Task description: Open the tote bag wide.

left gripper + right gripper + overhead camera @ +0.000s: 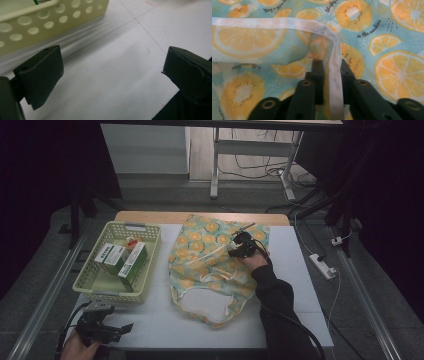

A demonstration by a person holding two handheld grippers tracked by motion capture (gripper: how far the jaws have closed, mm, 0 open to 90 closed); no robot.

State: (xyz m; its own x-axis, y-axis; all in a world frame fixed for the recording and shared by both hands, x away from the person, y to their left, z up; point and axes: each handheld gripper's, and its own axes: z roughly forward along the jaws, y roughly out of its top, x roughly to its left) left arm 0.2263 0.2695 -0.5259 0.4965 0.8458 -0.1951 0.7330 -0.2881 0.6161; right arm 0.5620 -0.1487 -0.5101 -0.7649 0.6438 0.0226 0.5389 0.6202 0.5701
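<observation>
Bag (210,265) lying flat mid-worktop (300,270), beside basket (100,285) holding boxes (122,260). Right gripper (329,72) fingers standing narrow around white bag strap (334,75). Left gripper (107,330) idling, fingers wide, empty. Judgement: bag opening starting; loading boxes remaining.

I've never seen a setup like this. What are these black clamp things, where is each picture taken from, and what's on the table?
No robot here: a person holds a hand tool with two jaws in each hand. One picture looks down from above the white table; the other two come from cameras riding on the tools. On the table lie a lemon-print bag and a pale basket holding green and white boxes. The right gripper has the bag's white edge strip between its nearly closed jaws. The left gripper rests near the basket, jaws wide open, holding nothing.
</observation>
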